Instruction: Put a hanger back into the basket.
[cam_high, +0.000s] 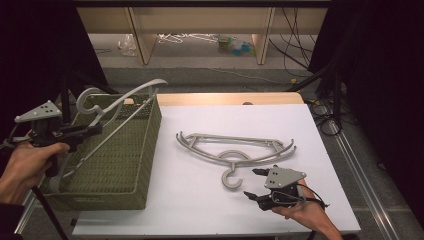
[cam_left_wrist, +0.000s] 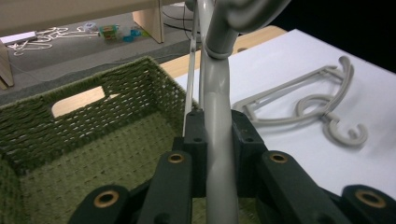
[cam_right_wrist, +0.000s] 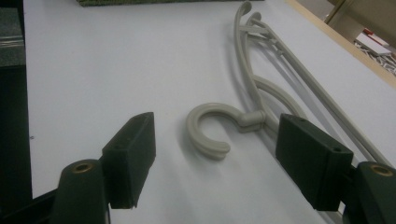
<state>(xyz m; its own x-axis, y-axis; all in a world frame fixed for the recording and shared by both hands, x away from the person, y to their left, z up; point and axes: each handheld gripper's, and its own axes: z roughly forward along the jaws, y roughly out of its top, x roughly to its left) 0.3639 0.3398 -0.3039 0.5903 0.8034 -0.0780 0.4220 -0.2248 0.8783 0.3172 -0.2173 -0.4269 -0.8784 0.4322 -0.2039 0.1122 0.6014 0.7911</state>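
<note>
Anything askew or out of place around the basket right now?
Yes: the grey plastic hanger gripped by the left gripper sits tilted across the green woven basket, its arm poking above the rim rather than lying inside. The other grey hanger lies flat on the white table, undamaged.

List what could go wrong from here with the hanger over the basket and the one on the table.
1. The left gripper clamps the held hanger on one thin bar; it may pivot, or snag the green basket rim.
2. Its long arm sticks out past the basket, so it might not drop inside.
3. The right gripper is open beside the hook of the table hanger, which lies flat and could slide away.
</note>
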